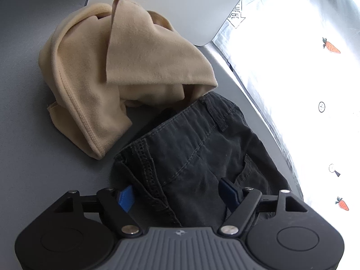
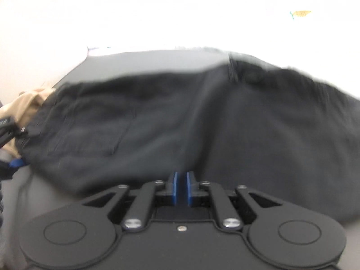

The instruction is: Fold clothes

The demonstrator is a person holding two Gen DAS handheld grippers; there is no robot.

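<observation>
Dark grey shorts (image 1: 198, 148) lie crumpled on the grey table (image 1: 27, 117), waistband away from me. My left gripper (image 1: 177, 196) stands wide over their near end. Its left blue pad (image 1: 126, 199) sits at the fabric's edge and the right pad (image 1: 229, 193) rests by a pocket, with no visible squeeze. A tan fleece garment (image 1: 108, 67) is heaped just beyond the shorts. In the blurred right wrist view the shorts (image 2: 157, 123) spread across the table. My right gripper (image 2: 181, 187) is at their near edge, pads a narrow gap apart; cloth in the gap is not discernible.
A white sheet printed with carrots and buttons (image 1: 303, 78) runs along the right side, very bright. A pale grey slab (image 1: 180, 4) lies at the back. The left gripper's arm (image 2: 9, 128) shows at the far left of the right wrist view.
</observation>
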